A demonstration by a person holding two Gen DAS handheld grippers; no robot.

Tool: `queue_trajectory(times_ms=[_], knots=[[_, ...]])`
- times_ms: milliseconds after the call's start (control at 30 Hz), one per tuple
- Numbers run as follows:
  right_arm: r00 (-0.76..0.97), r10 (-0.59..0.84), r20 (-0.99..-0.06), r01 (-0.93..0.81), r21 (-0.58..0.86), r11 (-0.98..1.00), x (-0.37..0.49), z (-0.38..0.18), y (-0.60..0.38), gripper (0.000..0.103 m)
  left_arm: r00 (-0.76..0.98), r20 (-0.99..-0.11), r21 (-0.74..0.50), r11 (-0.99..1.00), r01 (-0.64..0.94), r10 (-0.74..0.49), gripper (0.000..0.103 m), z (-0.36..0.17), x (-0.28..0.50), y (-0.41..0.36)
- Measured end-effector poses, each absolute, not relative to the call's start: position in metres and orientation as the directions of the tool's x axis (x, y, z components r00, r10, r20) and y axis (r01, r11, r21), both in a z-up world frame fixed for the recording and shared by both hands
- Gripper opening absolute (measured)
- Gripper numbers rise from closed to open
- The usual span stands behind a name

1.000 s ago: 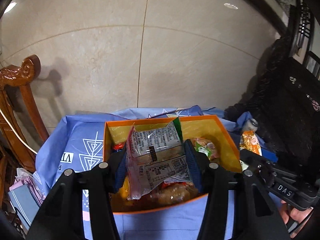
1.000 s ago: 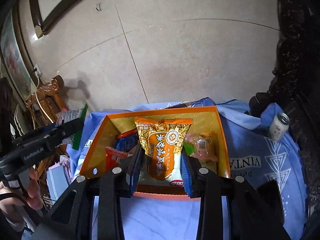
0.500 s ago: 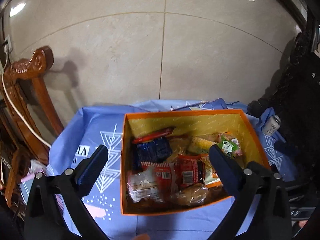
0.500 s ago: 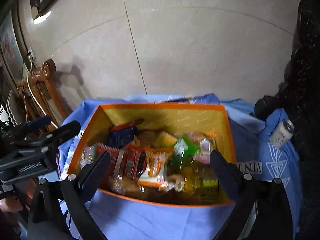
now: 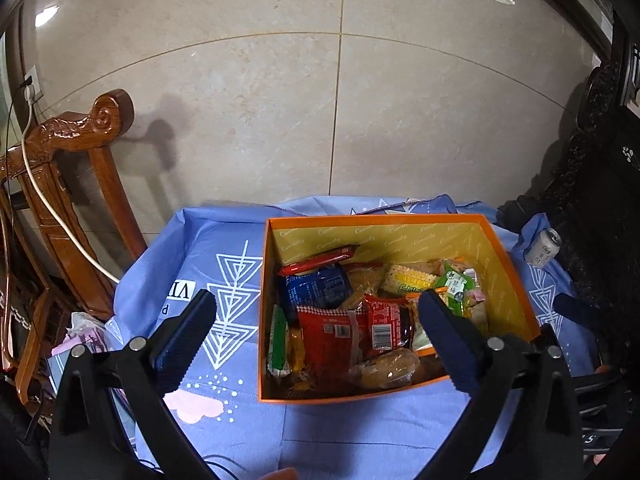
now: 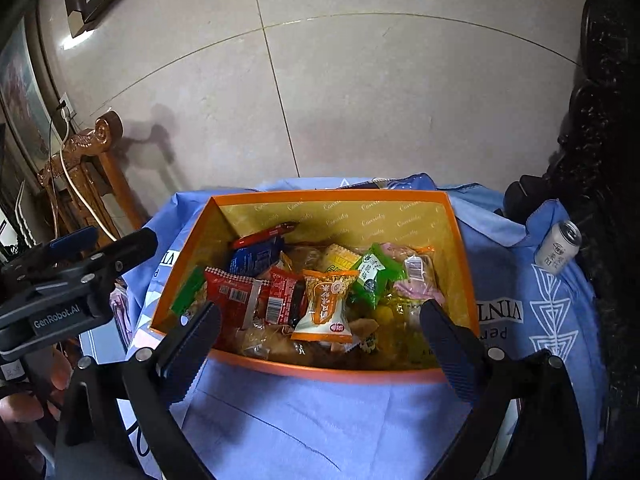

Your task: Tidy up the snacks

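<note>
Left wrist view: left gripper (image 5: pixel 316 316) spread wide, having just been opening; nothing between its fingers (image 5: pixel 186 336). Below them the orange box (image 5: pixel 508 264) sits on the blue cloth (image 5: pixel 224 248) covering the worktop. Box holds a heap of snacks: a red packet (image 5: pixel 332 336) near the front, a blue packet (image 5: pixel 318 286) behind it, a green packet (image 5: pixel 456 286) toward the right wall. A white can (image 5: pixel 543 247) stands on the cloth right of the box. Carved wooden chair (image 5: pixel 76 168) at left.

Right wrist view: right gripper (image 6: pixel 320 320) likewise released, just opened, fingers (image 6: pixel 450 344) empty either side of the box's near wall. An orange-and-white packet (image 6: pixel 326 306) lies on top of the pile, near the front, beside the red packet and green packet. The left gripper shows at the left edge, a hand (image 6: pixel 24 392) beneath it.
</note>
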State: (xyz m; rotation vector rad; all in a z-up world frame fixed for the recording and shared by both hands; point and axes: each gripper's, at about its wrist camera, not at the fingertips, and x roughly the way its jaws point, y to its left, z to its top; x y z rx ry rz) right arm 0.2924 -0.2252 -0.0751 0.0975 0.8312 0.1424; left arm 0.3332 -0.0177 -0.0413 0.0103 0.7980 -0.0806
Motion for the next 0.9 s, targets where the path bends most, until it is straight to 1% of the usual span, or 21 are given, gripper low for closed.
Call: queue_trajectory(times_ms=[333,900], knots=[[0.654,0.148,-0.742,-0.076,0.13,0.989,0.28,-0.079,-0.226,0.1,0.699,-0.713,-0.003,0.997,0.072,-0.053,0.099,-0.039,0.318,-0.016],[0.662,0.135,-0.738,-0.064,0.124,0.99,0.274,-0.077,-0.228,0.1,0.713,-0.701,0.031,0.997,0.072,-0.03,0.099,-0.035,0.31,-0.019]])
